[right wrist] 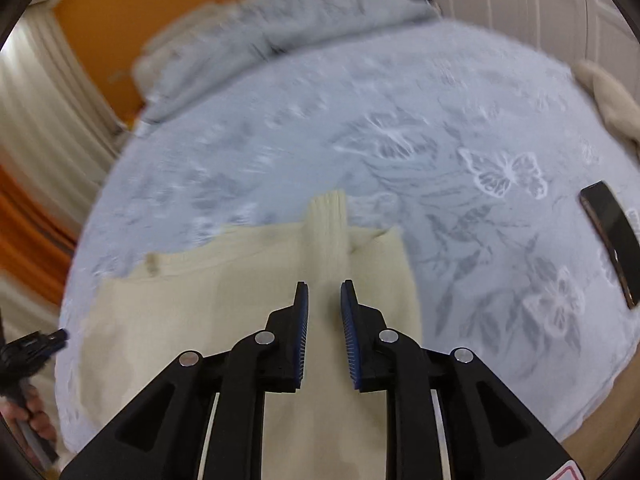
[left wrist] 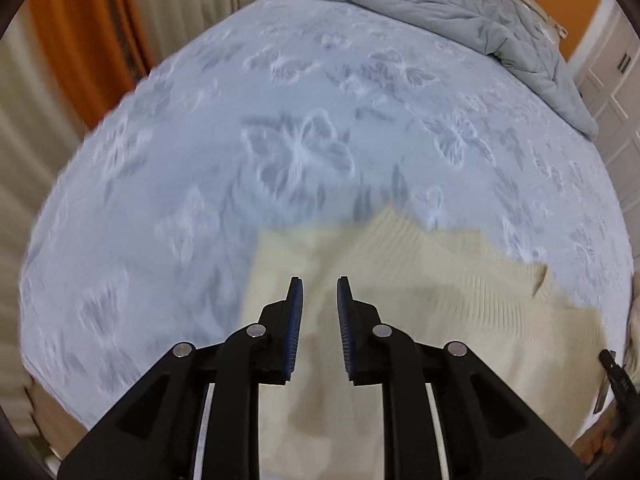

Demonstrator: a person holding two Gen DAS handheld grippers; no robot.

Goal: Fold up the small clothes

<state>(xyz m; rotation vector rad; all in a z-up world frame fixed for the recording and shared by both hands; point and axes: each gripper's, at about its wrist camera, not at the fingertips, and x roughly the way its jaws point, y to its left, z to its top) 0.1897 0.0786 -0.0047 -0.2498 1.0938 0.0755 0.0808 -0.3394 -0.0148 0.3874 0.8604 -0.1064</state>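
A cream ribbed knit garment [left wrist: 440, 300] lies flat on the pale blue butterfly-print bed [left wrist: 280, 140], near its front edge. My left gripper [left wrist: 320, 284] is open and empty, held above the garment's left part. In the right wrist view the same garment [right wrist: 200, 312] shows a ribbed strip [right wrist: 328, 232] lying across its top edge. My right gripper [right wrist: 324, 286] is open and empty above the garment's right part, just short of that strip. The other gripper shows at the left edge of the right wrist view [right wrist: 36, 346].
A grey duvet [left wrist: 460, 12] is bunched at the far end of the bed. A black phone [right wrist: 612, 240] lies on the bed to the right. Another cream garment [right wrist: 612, 100] sits at the far right. Orange curtains [left wrist: 80, 40] and white closet doors [right wrist: 520, 4] surround the bed.
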